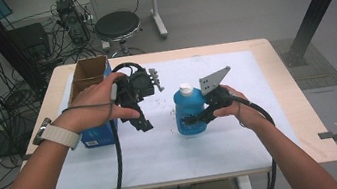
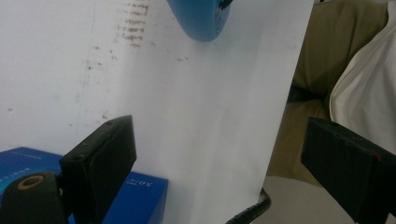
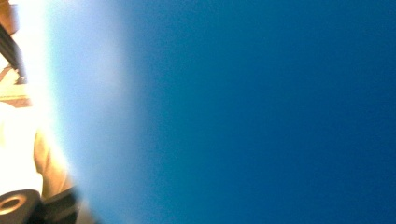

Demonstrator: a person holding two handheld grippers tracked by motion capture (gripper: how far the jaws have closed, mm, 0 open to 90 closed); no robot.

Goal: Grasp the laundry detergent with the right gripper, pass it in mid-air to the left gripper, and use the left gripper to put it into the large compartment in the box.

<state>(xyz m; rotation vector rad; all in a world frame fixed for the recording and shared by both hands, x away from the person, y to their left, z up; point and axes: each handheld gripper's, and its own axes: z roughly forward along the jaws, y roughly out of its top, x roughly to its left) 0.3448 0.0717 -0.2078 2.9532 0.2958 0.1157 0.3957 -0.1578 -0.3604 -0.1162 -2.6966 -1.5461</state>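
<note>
Forearms of the person come in from the bottom of the high view over a white sheet (image 1: pixel 165 150) that covers the wooden table (image 1: pixel 286 87), with an open cardboard box (image 1: pixel 87 73) standing on a blue box (image 1: pixel 99 134) at its left side. Right of middle, the right gripper (image 1: pixel 191 119) is clamped on the lower body of a blue bottle with a white cap (image 1: pixel 188 107), upright and just above the sheet. Between boxes and bottle, the left gripper (image 1: pixel 143 123) hangs with its jaws spread wide and nothing between them, the bottle's base (image 2: pixel 201 18) beyond them in the left gripper view
</note>
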